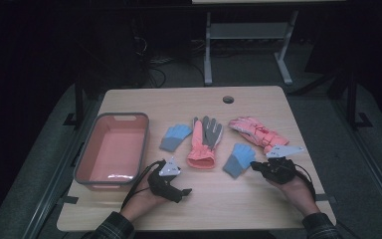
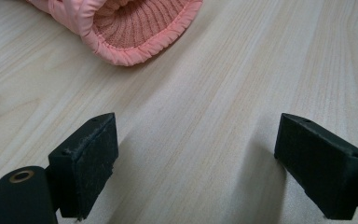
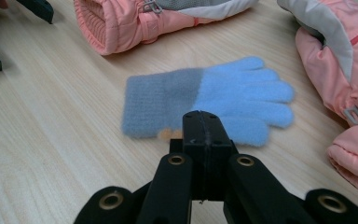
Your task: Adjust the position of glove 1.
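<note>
The right tongs (image 3: 200,122) are pressed together, empty, just short of the small blue-and-grey knitted glove (image 3: 209,100) lying flat on the wooden bench (image 1: 214,194). The left tongs (image 2: 196,158) gape apart near the pink ski glove's ribbed cuff (image 2: 135,23).

High view overlooks the table (image 1: 258,199); both gripper views sit low, sharing the pink glove (image 2: 135,28).
</note>
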Demonstrator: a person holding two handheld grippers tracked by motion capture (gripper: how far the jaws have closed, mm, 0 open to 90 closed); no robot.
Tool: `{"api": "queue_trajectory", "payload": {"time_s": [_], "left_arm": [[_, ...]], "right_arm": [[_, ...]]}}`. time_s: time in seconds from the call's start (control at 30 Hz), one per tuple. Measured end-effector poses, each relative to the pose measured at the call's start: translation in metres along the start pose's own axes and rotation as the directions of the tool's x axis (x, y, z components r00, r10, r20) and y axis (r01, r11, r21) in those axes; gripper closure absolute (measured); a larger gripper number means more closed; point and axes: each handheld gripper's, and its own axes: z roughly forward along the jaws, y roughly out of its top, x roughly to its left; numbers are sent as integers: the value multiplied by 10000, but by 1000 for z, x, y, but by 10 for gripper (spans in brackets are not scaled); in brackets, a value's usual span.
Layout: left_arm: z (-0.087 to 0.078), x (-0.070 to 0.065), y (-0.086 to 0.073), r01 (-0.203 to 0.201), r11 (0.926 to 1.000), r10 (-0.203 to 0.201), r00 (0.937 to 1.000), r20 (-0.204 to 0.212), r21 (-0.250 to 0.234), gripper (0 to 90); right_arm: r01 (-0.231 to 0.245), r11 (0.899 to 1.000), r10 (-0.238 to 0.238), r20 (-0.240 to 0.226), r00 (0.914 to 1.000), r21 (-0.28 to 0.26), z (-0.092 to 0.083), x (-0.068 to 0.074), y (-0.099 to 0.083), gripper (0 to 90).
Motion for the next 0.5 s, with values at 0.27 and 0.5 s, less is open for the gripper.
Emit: {"api": "queue_trajectory", "payload": {"time_s": [0.27, 0.5], "left_arm": [[0, 0, 0, 25, 10000, -25, 10000, 2, -2, 126], [0, 0, 0, 66, 10000, -66, 10000, 27, -4, 126]], "right_arm": [[181, 9998, -181, -121, 9998, 26, 9, -3, 9, 898], [280, 9993, -277, -132, 9995, 261, 23, -3, 16, 898]]}}
